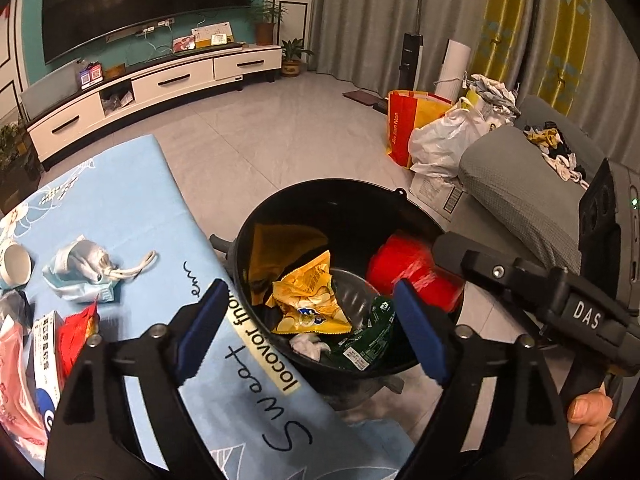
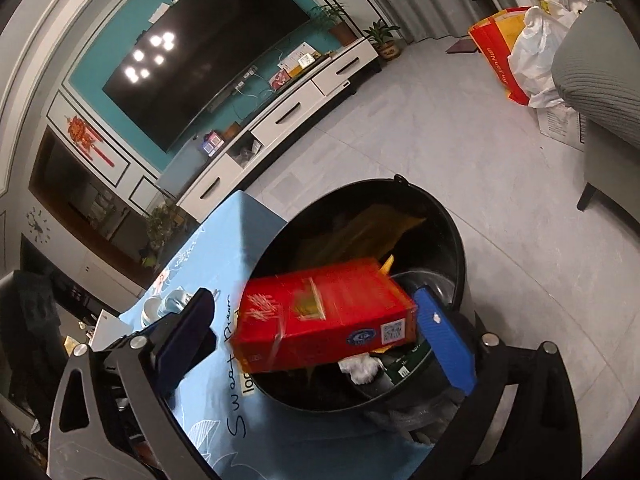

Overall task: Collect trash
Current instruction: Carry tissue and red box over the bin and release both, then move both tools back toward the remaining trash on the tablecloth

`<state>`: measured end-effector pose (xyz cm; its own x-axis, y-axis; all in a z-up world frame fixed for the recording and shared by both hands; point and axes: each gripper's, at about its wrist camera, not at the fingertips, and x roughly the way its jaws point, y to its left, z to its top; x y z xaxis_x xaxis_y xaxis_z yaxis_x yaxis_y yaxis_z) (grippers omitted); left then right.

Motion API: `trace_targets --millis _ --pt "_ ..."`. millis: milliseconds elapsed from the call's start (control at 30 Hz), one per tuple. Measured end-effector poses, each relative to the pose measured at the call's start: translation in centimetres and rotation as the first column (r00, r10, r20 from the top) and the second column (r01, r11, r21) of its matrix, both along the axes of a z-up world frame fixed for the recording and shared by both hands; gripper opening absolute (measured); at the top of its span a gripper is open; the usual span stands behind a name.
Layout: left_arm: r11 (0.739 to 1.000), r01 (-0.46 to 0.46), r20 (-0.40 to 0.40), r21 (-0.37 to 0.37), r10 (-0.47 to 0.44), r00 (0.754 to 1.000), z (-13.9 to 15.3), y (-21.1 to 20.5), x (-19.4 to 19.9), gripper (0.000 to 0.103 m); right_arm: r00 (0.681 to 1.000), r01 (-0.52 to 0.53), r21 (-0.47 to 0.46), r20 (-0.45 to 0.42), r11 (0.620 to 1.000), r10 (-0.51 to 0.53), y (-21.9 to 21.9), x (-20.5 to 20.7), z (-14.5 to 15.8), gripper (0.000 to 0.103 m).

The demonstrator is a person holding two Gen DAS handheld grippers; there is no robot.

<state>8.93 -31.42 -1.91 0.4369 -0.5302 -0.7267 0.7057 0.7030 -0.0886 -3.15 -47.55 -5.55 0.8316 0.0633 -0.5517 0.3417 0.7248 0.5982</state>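
A: L gripper (image 1: 308, 332)?
B: Jaws wide, nothing held; black bin (image 1: 400, 196) straight ahead so trash drops in.
A: R gripper (image 2: 320, 336)?
B: Spread too; red carton (image 2: 324, 316) between pads, blurred, seemingly loose above bin.

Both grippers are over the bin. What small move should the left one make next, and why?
Probably swing the left gripper back toward the red wrapper on the table. Its jaws stand open and empty above the bin, and trash still lies on the cloth. That wrapper looks nearest.
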Motion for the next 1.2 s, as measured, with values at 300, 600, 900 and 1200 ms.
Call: trace_targets --millis 300,600,900,1200 --pt "0.997 -0.065 -0.034 -0.036 0.064 0.997 0.8 4.3 -1.1 0.093 0.999 -0.049 0.003 -0.005 0.999 0.049 1.9 -1.0 1.1 0.098" --pt "0.976 -0.206 -0.119 -0.070 0.197 0.973 1.0 13.8 -4.1 0.100 0.980 -0.177 -0.030 -0.094 0.984 0.173 7.3 -2.4 0.8 0.098" --pt "0.910 -0.409 -0.190 -0.069 0.390 0.901 0.1 24.2 -5.8 0.100 0.945 -0.313 -0.093 -0.133 0.945 0.300 13.7 -1.8 2.7 0.098" --pt "0.756 -0.647 -0.323 -0.102 0.590 0.740 -2.1 35.6 -7.5 0.100 0.886 -0.456 -0.158 -0.176 0.876 0.430 21.1 -0.1 3.7 0.098"
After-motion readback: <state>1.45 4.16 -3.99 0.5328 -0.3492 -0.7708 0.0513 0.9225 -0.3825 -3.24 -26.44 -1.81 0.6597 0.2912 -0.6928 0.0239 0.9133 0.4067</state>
